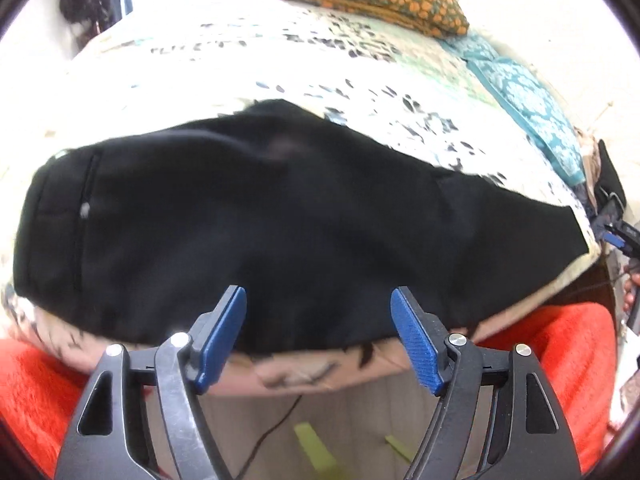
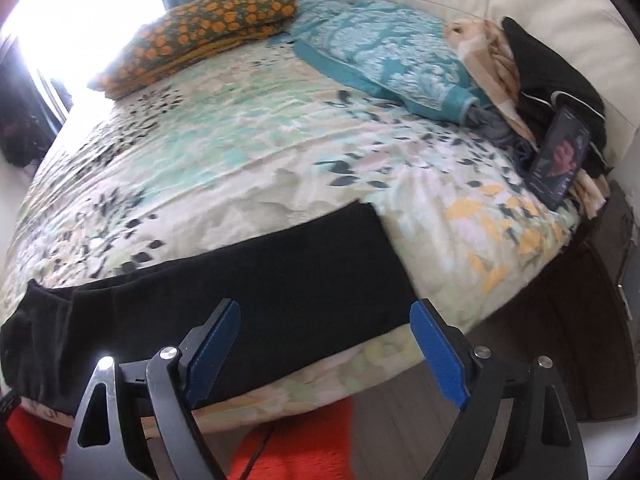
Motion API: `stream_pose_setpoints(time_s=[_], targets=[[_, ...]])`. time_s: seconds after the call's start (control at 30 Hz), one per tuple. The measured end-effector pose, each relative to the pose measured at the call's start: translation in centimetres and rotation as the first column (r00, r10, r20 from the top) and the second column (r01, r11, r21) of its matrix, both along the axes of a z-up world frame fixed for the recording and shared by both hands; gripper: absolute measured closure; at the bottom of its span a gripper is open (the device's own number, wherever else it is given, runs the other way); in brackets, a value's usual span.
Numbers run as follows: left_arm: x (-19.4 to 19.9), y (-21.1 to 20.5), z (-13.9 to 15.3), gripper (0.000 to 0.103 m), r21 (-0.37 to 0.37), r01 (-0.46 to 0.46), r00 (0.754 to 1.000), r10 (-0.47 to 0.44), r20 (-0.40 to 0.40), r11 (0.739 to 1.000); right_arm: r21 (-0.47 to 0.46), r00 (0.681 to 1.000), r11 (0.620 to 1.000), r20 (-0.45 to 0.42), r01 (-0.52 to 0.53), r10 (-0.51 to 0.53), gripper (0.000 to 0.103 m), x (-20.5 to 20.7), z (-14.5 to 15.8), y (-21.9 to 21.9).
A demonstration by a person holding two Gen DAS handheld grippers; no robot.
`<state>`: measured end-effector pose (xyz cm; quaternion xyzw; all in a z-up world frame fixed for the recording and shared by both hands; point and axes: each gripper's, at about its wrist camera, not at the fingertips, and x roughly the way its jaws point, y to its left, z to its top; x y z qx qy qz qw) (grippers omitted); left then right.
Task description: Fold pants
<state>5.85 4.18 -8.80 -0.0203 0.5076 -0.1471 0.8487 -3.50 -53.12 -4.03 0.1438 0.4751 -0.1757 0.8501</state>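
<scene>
Black pants (image 1: 280,220) lie flat along the near edge of a bed with a floral sheet (image 1: 280,60), waistband to the left, leg ends to the right. My left gripper (image 1: 318,300) is open and empty, hovering just above the near edge of the pants' middle. In the right wrist view the leg end of the pants (image 2: 280,292) lies across the near edge of the sheet (image 2: 240,152). My right gripper (image 2: 326,312) is open and empty above the leg end. The right gripper also shows at the far right of the left wrist view (image 1: 618,236).
An orange-flowered folded blanket (image 2: 200,36) and a teal pillow (image 2: 384,52) lie at the far side. A phone (image 2: 558,160) leans against piled clothes (image 2: 552,72) at the right. Red fabric (image 1: 560,344) hangs below the bed edge. Wooden floor (image 1: 340,420) lies below.
</scene>
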Motion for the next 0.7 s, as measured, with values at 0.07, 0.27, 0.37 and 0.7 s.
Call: stream_pose_setpoints(time_s=[0.07,0.27,0.37,0.7], targets=[[1.9,0.0,-1.2,0.026,0.110,0.009,0.999,-0.014,0.048,0.994,0.104,0.993,0.987,0.024,-0.120,0.118,0.016,2.4,-0.2,4.7],[5.5,4.5,-4.6,0.038,0.249,-0.125,0.992,0.119,0.039,0.961,0.257,0.872,0.836,0.063,-0.485,0.486,0.016,10.8,-2.3,21.5],[5.5,7.6,-4.3,0.041,0.173,-0.191,0.982,0.188,0.034,0.966,0.273,0.775,0.735,0.072,-0.621,0.628,0.017,15.3,-3.6,29.0],[4.9,6.1,-4.9,0.037,0.234,-0.168,0.985,0.153,0.080,0.958,0.134,0.426,0.451,-0.177,-0.883,0.887,0.059,23.5,-8.2,41.2]])
